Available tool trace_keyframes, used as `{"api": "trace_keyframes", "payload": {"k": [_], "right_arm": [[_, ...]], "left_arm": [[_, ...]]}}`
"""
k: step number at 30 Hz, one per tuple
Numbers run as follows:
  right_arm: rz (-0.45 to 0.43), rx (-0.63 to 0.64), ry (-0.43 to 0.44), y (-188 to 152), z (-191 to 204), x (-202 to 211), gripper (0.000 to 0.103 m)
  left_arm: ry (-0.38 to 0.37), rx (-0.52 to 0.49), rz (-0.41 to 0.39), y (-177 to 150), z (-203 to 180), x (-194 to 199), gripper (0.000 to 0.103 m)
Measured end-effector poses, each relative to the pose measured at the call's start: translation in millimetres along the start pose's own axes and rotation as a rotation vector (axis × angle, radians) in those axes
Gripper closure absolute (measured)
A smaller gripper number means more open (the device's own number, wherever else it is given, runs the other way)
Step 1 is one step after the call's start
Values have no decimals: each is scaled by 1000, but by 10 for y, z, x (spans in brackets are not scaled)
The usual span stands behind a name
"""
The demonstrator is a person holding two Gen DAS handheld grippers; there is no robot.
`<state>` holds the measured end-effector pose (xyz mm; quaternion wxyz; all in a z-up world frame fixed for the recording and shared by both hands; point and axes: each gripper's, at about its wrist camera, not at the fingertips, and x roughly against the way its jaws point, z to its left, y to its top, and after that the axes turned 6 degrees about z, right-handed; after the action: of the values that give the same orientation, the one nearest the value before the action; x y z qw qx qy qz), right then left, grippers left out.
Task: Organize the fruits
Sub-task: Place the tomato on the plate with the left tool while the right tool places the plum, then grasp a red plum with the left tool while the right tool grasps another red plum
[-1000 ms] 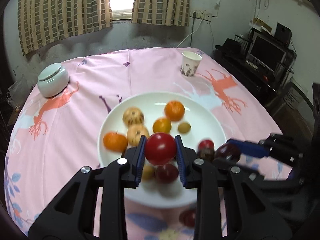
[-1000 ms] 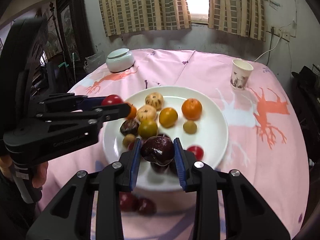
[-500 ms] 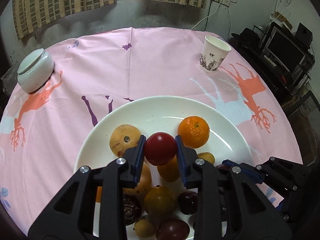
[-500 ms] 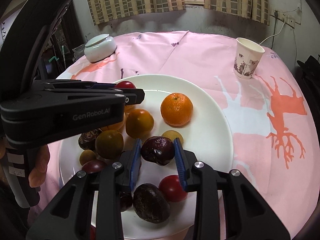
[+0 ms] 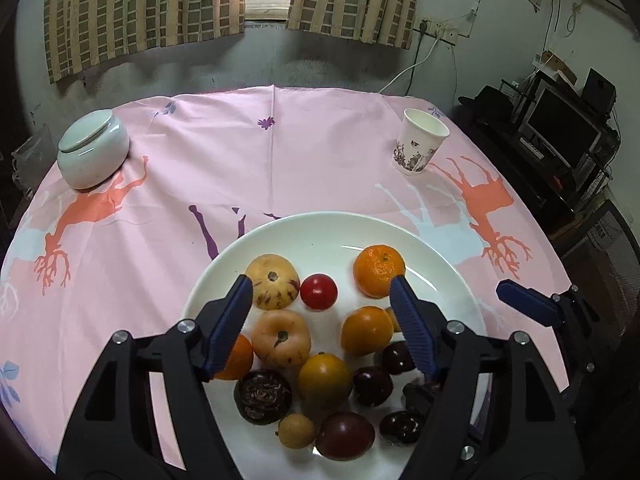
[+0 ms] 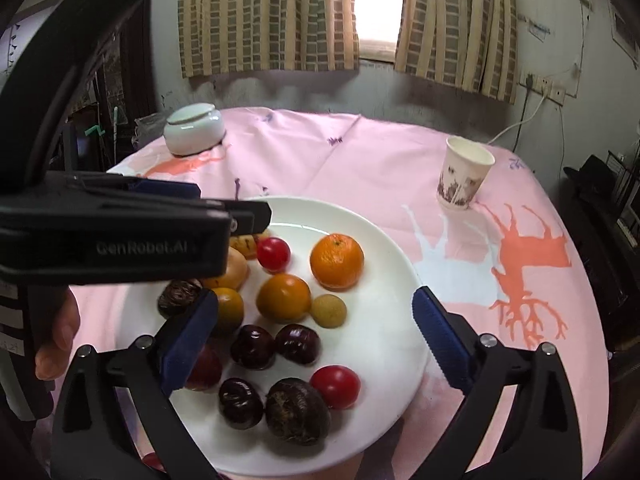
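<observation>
white plate (image 5: 440, 248), centre of the pink tablecloth (image 5: 280, 168): holds oranges, pale round fruits, dark plums, two red tomatoes. left gripper (image 5: 322, 322): spread wide, holding nothing; small red tomato (image 5: 319, 291) lies straight ahead between its tips, beside the orange (image 5: 379, 270). right gripper (image 6: 316, 334): spread wide, holding nothing, above the dark plums (image 6: 253, 347). left gripper is nearer the tomato. a stray red fruit (image 6: 152, 461) off the plate's near rim probably comes next.

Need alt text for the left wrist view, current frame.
The left gripper hangs with jaws open and empty over a white plate of mixed fruit, a red tomato lying between them. A paper cup stands on the pink tablecloth.
</observation>
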<state>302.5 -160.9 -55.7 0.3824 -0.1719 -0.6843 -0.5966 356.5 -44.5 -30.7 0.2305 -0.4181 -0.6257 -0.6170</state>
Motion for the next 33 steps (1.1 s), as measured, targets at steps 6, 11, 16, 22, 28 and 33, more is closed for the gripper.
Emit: {"api": "trace_keyframes", "payload": {"k": [6,11,16,22,28,33], "right_arm": [[-29,27,-4,-47,98,304,1],[-41,31,19,-222,237,613,1],[-46,14,15,-658,358,925,1],[17,-71,-5,-1137,353,989,1],[140,-22,89,-1282,297,714,40],[182,71,110,-1196,388,524,42]], "left_arm": [[6,11,-62,-308,83,422,17],[67,49,-119,-856,177,817,2],[114,40,-114,-1495,181,962,2],[145,32,-91,-1911,162,831,2],[168,26,-92,-1987,226,740,2],[124,38,-96,-1987,239,745,2]]}}
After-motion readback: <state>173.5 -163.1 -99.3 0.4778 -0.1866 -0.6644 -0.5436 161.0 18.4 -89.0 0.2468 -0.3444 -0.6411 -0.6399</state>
